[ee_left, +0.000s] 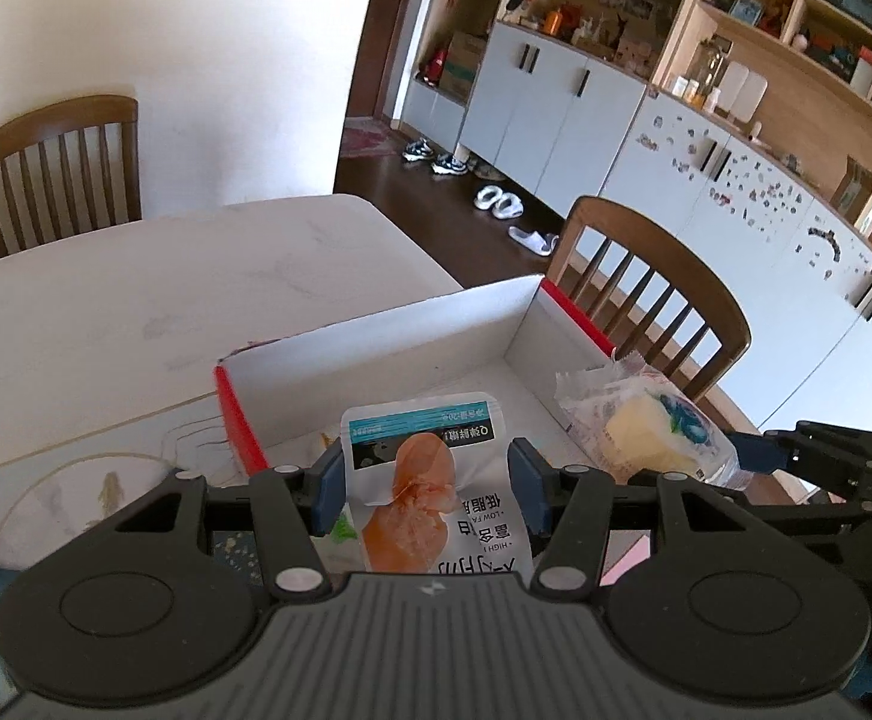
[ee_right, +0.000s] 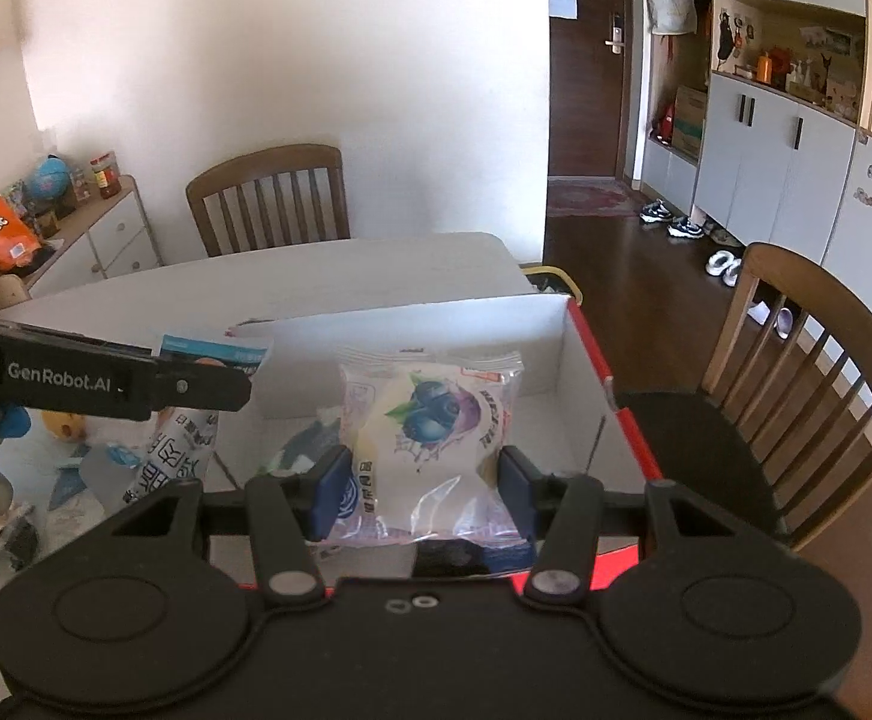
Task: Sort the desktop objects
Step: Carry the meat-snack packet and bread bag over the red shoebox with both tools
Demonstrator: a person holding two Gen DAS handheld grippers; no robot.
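My left gripper is shut on a white snack pouch printed with an orange piece of meat, held upright over the near edge of the box. That box is white inside with red outer walls. My right gripper is shut on a clear-wrapped blueberry pastry packet, held above the box interior. In the left wrist view the pastry packet and right gripper show at the right. In the right wrist view the left gripper's arm and its pouch show at the left.
The box stands on a pale marble-look table. Wooden chairs stand at the far side and the right. A small wrapper lies in the box. Loose wrappers and a plush toy lie left of it.
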